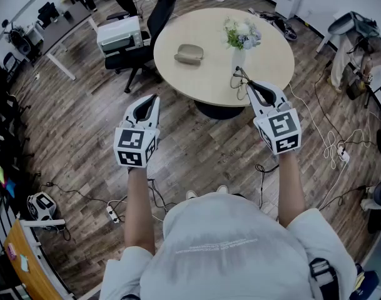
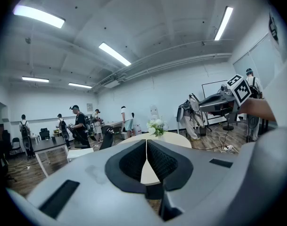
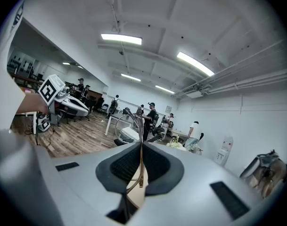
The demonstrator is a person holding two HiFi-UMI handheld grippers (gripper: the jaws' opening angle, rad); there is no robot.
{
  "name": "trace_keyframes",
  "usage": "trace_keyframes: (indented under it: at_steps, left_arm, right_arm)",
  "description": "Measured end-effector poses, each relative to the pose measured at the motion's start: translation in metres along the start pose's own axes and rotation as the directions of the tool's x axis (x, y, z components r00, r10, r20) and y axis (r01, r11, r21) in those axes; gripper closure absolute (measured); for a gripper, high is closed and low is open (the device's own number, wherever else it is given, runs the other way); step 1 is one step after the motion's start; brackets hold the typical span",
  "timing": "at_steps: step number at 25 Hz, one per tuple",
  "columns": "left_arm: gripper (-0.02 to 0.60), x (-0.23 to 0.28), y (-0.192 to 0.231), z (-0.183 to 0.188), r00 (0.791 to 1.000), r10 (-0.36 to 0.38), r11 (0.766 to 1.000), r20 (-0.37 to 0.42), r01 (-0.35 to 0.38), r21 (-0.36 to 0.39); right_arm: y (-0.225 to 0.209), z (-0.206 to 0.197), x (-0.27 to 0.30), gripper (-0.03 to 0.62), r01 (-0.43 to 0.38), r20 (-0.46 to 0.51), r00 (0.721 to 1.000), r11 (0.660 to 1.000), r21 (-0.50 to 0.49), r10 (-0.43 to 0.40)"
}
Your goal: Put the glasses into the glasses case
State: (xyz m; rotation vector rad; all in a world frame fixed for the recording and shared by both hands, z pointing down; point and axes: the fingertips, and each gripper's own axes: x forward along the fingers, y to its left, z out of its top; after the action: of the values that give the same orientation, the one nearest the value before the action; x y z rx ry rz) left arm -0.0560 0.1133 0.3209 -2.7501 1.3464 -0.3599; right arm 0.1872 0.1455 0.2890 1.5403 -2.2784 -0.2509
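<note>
The grey-beige glasses case (image 1: 189, 54) lies closed on the round beige table (image 1: 271, 61), left of a vase of flowers (image 1: 239, 42). My right gripper (image 1: 248, 86) hangs over the table's near edge, shut on thin wire-framed glasses (image 1: 238, 79). In the right gripper view a temple runs between the pads and the rim of the glasses (image 3: 127, 122) sticks up ahead of the right gripper (image 3: 141, 145). My left gripper (image 1: 154, 97) is above the floor, short of the table, shut and empty; its tips meet in the left gripper (image 2: 146, 144) view.
A black office chair (image 1: 154, 17) and a white box (image 1: 119, 35) stand left of the table. Cables and a power strip (image 1: 338, 152) lie on the wood floor at right. Desks, chairs and several people (image 2: 77, 124) fill the room's far side.
</note>
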Motion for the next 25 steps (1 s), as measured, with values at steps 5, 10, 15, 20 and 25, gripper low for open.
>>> trace_keyframes:
  at_steps: [5, 10, 15, 20, 25]
  left_arm:
    - [0.566, 0.002, -0.006, 0.000, 1.000, -0.006, 1.000, -0.005, 0.006, 0.004]
    - [0.566, 0.006, -0.013, 0.001, 1.000, -0.001, 1.000, -0.016, 0.002, 0.004]
    - [0.566, 0.011, -0.024, -0.001, 0.999, 0.014, 1.000, -0.032, -0.014, 0.002]
    - [0.567, 0.015, -0.044, -0.003, 0.998, 0.026, 1.000, -0.050, -0.026, 0.002]
    - [0.568, 0.016, -0.056, -0.010, 0.996, 0.053, 0.999, -0.075, -0.053, -0.001]
  right_arm:
    - [0.000, -0.005, -0.002, 0.580, -0.003, -0.006, 1.000, 1.000, 0.002, 0.003]
    - [-0.004, -0.012, -0.004, 0.580, -0.013, -0.005, 1.000, 1.000, 0.020, 0.013]
    - [-0.012, -0.021, -0.006, 0.580, -0.045, 0.013, 0.999, 0.998, 0.042, 0.045]
    - [-0.020, -0.036, -0.010, 0.580, -0.072, 0.011, 0.997, 0.996, 0.060, 0.072]
    - [-0.024, -0.048, -0.006, 0.580, -0.109, 0.011, 0.994, 0.992, 0.069, 0.108]
